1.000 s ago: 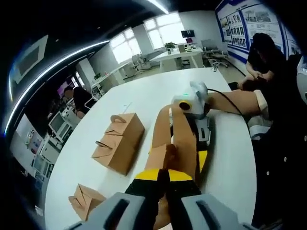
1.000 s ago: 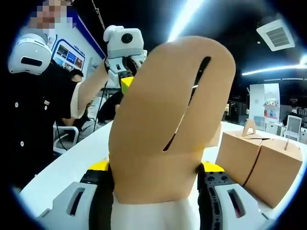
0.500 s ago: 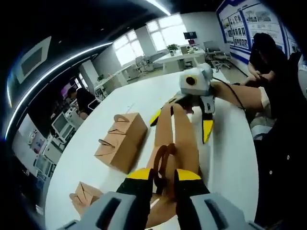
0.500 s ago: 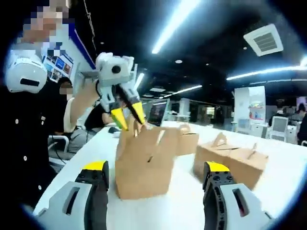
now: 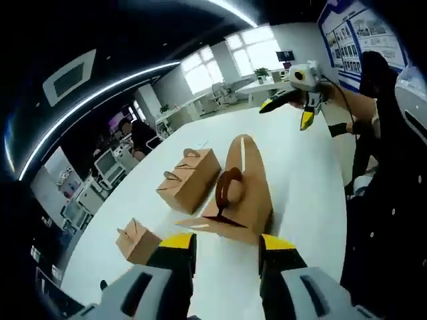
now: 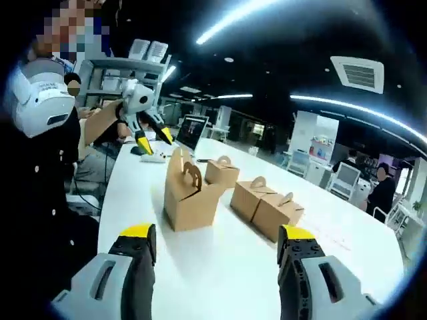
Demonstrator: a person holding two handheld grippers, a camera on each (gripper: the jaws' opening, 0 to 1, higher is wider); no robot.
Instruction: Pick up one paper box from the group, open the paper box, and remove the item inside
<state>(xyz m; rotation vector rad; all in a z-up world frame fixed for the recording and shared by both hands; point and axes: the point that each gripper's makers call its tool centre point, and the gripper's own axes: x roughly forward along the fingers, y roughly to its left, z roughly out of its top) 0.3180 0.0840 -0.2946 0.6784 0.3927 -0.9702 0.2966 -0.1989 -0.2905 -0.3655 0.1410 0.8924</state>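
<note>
Paper box [image 5: 243, 190] is sitting on the white desk [image 5: 307, 173] just ahead of my left gripper [image 5: 225, 250], untouched; both my left and right gripper [image 6: 215, 248] jaws are gaping open, holding nothing.

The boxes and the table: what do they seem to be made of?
The boxes look like brown kraft paperboard with a matte finish: thin folded flaps and cut-out handles, no shine. The table has a smooth white top, probably laminate or painted board; it reflects the ceiling light softly. The pictures cannot settle its core.
</note>
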